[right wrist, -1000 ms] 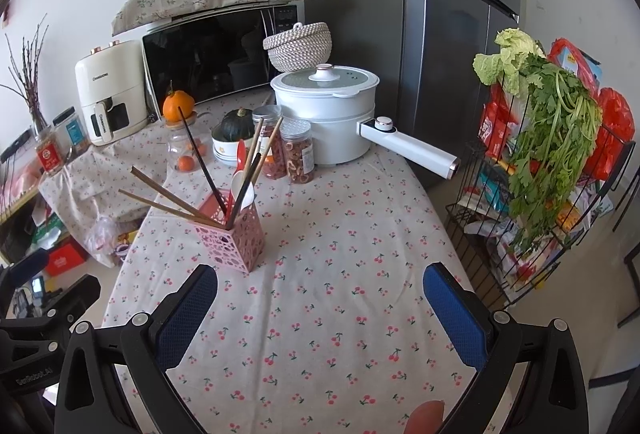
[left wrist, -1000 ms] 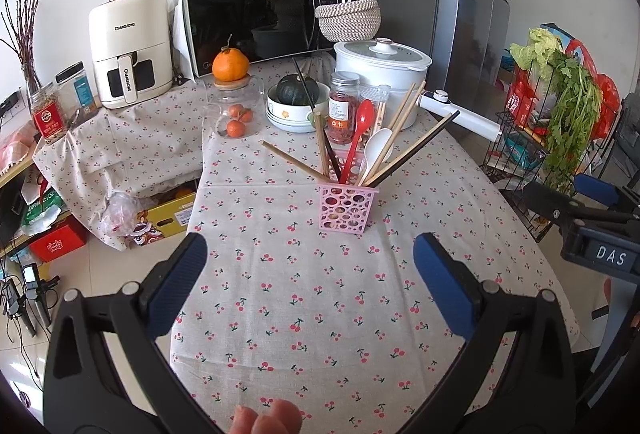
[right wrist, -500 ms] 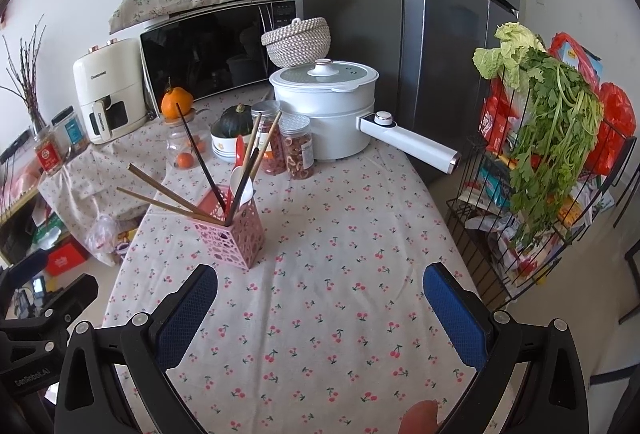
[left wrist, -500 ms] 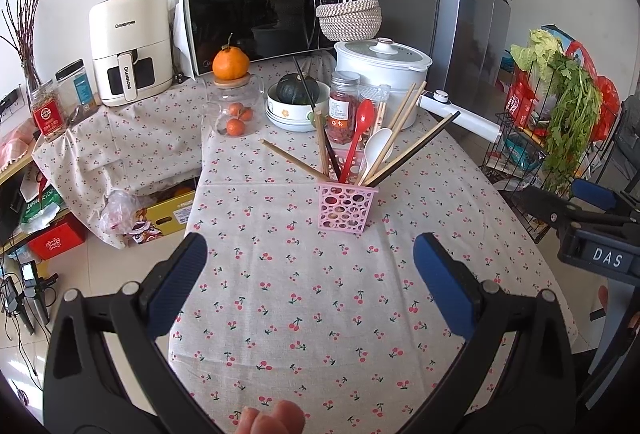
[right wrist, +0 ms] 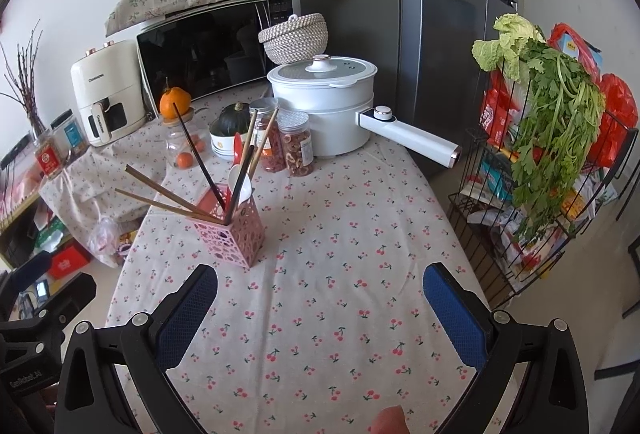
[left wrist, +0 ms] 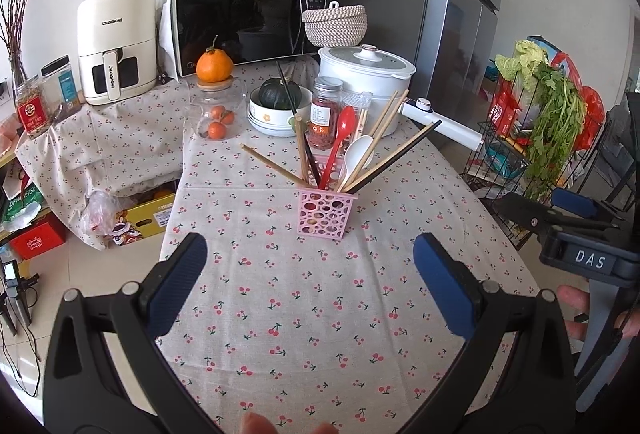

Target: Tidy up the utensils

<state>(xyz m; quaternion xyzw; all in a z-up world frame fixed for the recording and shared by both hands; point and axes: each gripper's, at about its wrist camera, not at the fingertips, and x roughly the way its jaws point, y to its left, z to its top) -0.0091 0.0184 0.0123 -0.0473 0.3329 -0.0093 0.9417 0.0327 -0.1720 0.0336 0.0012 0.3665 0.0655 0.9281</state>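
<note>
Two "CHANGHONG" marks on air fryer (left wrist: 116, 45), "DAS" on right hand-held gripper (left wrist: 576, 230)

Straight ahead of the left jaws stands a pink holder (left wrist: 326, 211) of perforated plastic, matt, with wooden chopsticks (left wrist: 269, 165) and glossy plastic spoons, one red (left wrist: 339, 145) and one white (left wrist: 359, 155). Under both pairs of jaws lies a cherry-print tablecloth (right wrist: 340, 274), soft woven cloth. Beyond the holder, the white pot (right wrist: 324, 101) looks smooth and glossy (its lid too), and the fridge (right wrist: 444, 13) behind it is brushed grey metal.
</note>
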